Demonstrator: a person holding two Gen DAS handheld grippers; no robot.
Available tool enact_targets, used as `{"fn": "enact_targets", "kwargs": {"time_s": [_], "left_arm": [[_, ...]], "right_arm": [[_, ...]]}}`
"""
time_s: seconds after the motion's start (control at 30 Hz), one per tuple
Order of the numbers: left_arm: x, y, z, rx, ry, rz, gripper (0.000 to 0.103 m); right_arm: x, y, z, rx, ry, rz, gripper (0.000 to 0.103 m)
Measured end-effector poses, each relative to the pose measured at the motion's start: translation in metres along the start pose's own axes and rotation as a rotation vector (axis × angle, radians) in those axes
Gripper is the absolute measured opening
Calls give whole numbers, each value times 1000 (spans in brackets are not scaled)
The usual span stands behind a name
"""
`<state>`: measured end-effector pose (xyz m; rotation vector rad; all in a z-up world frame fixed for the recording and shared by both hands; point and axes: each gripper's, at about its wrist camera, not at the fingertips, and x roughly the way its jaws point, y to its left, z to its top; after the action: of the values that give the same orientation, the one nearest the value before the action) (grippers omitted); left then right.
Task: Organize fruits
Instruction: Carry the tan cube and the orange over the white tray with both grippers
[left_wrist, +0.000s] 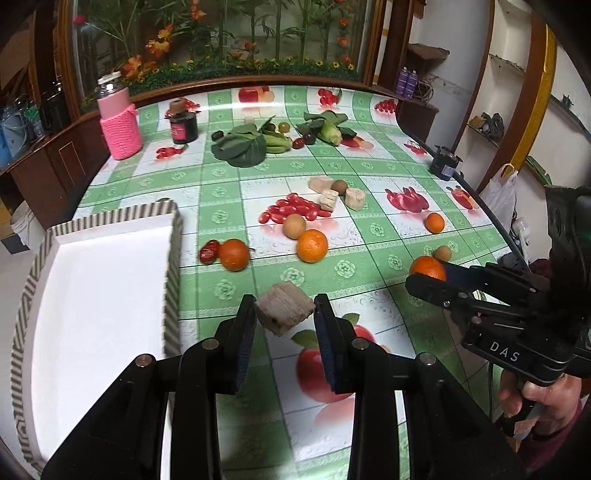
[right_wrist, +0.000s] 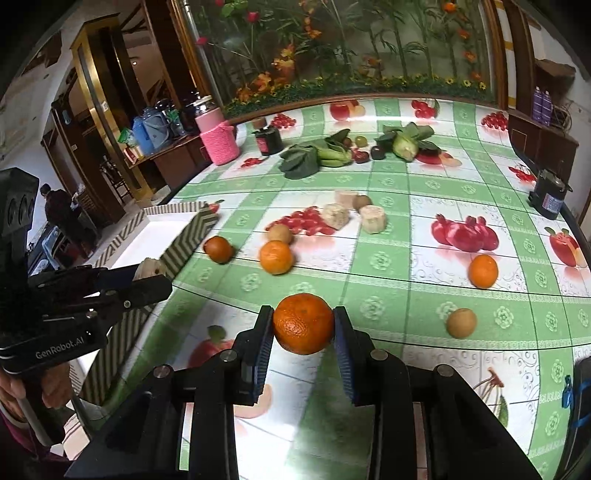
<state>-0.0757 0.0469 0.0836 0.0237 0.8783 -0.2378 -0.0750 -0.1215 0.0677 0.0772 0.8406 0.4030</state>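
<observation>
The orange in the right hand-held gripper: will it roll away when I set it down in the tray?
Probably yes. The orange is round and the tablecloth looks glossy, so it may roll once released. The right hand-held gripper touches it only at its two sides, so it could also twist. The tray has raised walls that should stop it.

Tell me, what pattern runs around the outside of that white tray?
A grey-and-cream zigzag, chevron-like, runs along the tray's outer wall; clearest in the right wrist view.
</observation>
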Motion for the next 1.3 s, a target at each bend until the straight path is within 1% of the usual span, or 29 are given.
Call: {"fn": "enact_targets", "kwargs": {"time_s": [0.6, 0.8, 1.03, 1.17, 1.3], "left_arm": [[-29, 66, -16, -102, -29, 62, 29], [-42, 95, -23, -142, -46, 107, 29], [-44, 132, -38, -196, -24, 176, 29], [-39, 150, -42, -226, -7, 201, 29], [-31, 165, -38, -246, 3, 220, 29]], "right_arm": [[14, 66, 12, -90, 22, 83, 33], [21, 92, 20, -137, 25, 102, 33], [39, 126, 28, -189, 43, 137, 33], [49, 144, 33, -220, 49, 163, 33], [61, 159, 40, -246, 56, 182, 33]]}}
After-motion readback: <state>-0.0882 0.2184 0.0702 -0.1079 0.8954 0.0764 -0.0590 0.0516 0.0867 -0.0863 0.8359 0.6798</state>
